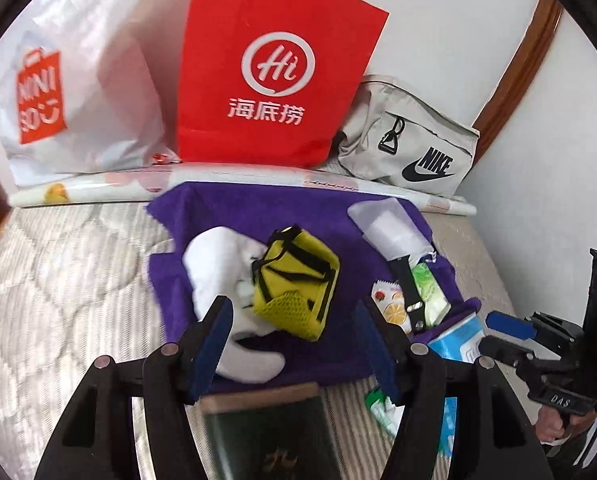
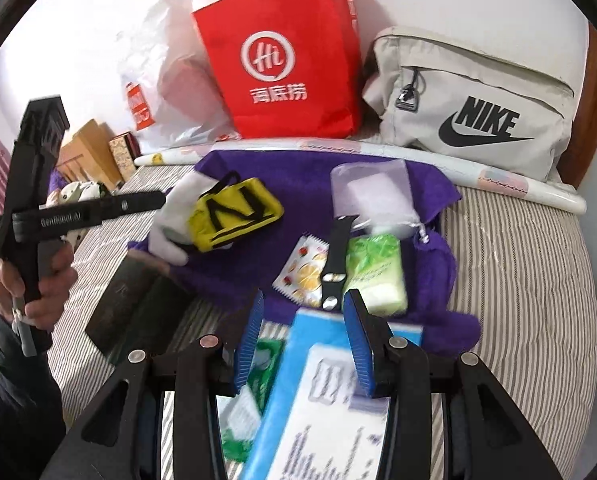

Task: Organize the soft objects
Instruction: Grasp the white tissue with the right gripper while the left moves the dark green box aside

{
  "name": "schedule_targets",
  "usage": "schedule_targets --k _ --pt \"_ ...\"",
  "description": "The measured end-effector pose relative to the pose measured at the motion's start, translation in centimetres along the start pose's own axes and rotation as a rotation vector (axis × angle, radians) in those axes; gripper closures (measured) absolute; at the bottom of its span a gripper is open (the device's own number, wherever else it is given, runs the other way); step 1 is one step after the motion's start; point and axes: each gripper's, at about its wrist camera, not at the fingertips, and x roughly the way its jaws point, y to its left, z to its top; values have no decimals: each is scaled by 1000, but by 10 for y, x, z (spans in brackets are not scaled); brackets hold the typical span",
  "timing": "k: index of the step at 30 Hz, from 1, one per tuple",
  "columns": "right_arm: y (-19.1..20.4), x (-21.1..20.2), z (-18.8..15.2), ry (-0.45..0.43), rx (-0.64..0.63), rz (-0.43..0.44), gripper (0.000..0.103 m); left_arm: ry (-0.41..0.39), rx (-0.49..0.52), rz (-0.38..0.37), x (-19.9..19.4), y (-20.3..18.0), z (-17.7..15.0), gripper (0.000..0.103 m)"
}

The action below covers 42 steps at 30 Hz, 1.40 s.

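On the bed lies a purple towel (image 1: 202, 208) (image 2: 298, 184). On it lie a white cloth (image 1: 214, 276) (image 2: 166, 228), a yellow mesh pouch (image 1: 294, 280) (image 2: 234, 212), a clear drawstring pouch (image 1: 390, 228) (image 2: 370, 196), a green tissue pack (image 1: 430, 292) (image 2: 374, 276), a fruit-print packet (image 1: 390, 304) (image 2: 302, 272) and a black strap (image 1: 408, 284) (image 2: 338, 256). My left gripper (image 1: 294, 340) hangs open over the towel's near edge, by the white cloth. My right gripper (image 2: 304, 340) stands open above a blurred blue-and-white pack (image 2: 322, 380) (image 1: 458, 336), which spreads wider than the pads.
A red paper bag (image 1: 274, 68) (image 2: 286, 56), a white plastic bag (image 1: 78, 92) and a beige Nike bag (image 1: 410, 144) (image 2: 478, 108) lean on the wall behind a paper roll (image 1: 98, 192). Near me lie a dark book (image 1: 266, 428) (image 2: 134, 308) and a green-white packet (image 1: 382, 408).
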Motion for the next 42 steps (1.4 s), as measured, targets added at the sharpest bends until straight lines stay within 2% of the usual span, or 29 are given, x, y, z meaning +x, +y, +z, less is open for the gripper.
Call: schedule_targets --k 5,9,12,14,18,25,33,34,35,36,42 --pt "27 1 -18 32 -57 30 62 -19 -31 23 -21 11 -14 41" --pt "48 13 -29 83 -93 36 69 -10 -73 -7 -32 24 -30 41" --pt "59 26 -35 128 -111 30 77 -27 -83 1 -42 32 -40 41" --pt "65 35 -38 157 -113 25 79 -33 -91 3 -48 37 -46 41" --pt "75 48 -44 185 -140 -28 80 -55 -94 5 -58 45 -57 41" --pt "86 71 -50 241 -202 -179 80 -73 -83 -7 -62 51 -68 41" --pt "90 84 -50 247 -222 -268 80 -80 -56 -18 -66 51 -77 41" --pt "90 84 -50 241 -223 -269 80 -82 -56 -20 -67 51 -80 41" --pt "90 83 -50 232 -225 -263 88 -83 -57 -22 -68 51 -82 41" --pt "90 82 -50 229 -225 -248 89 -83 -58 -23 -69 51 -84 41" --pt "91 60 -49 162 -181 -150 90 -64 -82 -9 -76 56 -104 41"
